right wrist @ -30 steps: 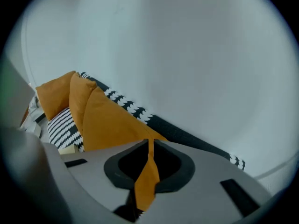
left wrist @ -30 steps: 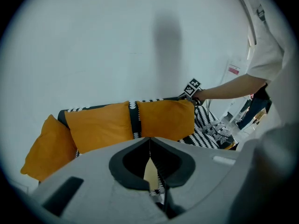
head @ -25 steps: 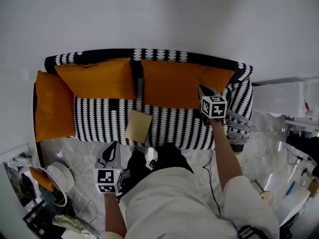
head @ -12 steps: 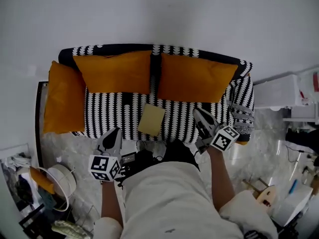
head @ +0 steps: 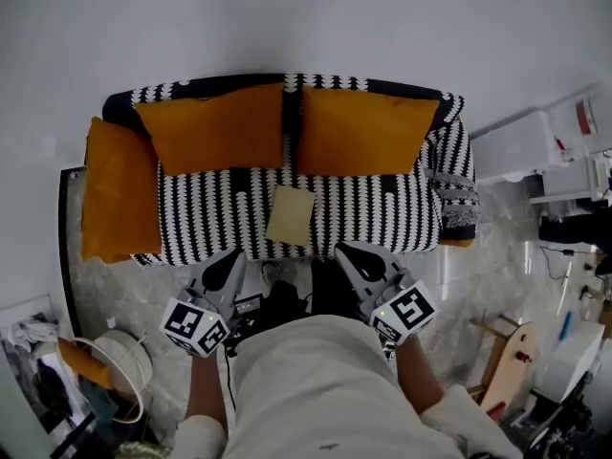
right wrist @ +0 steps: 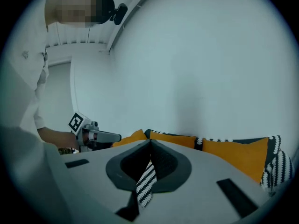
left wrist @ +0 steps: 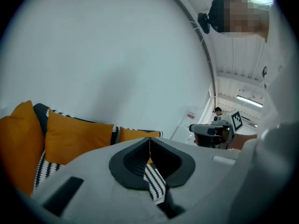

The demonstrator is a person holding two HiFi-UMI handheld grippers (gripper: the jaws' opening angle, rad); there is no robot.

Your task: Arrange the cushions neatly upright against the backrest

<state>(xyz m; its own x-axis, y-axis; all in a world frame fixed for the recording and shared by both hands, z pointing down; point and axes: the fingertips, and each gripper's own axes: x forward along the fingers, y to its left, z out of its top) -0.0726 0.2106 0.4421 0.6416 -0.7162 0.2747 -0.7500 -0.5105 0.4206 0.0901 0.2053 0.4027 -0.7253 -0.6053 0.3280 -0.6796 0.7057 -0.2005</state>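
Note:
Two orange cushions [head: 214, 127] [head: 365, 131] stand upright against the backrest of a black-and-white patterned sofa [head: 354, 218]. A third orange cushion [head: 117, 191] leans at the sofa's left arm. My left gripper [head: 227, 268] and my right gripper [head: 356, 261] hang side by side in front of the sofa's front edge, both shut and empty, apart from the cushions. In the left gripper view the cushions [left wrist: 77, 136] show past the closed jaws, in the right gripper view they [right wrist: 236, 153] show likewise.
A pale yellow square pad [head: 291, 215] lies on the seat's middle. A grey folded cloth [head: 455, 195] drapes the right arm. A white fan [head: 120, 361] and clutter sit on the floor at the lower left, white cabinets [head: 521, 146] at the right.
My right gripper has drawn back from the right cushion to the sofa's front and down beside the left one. The left gripper rose a little toward the seat edge.

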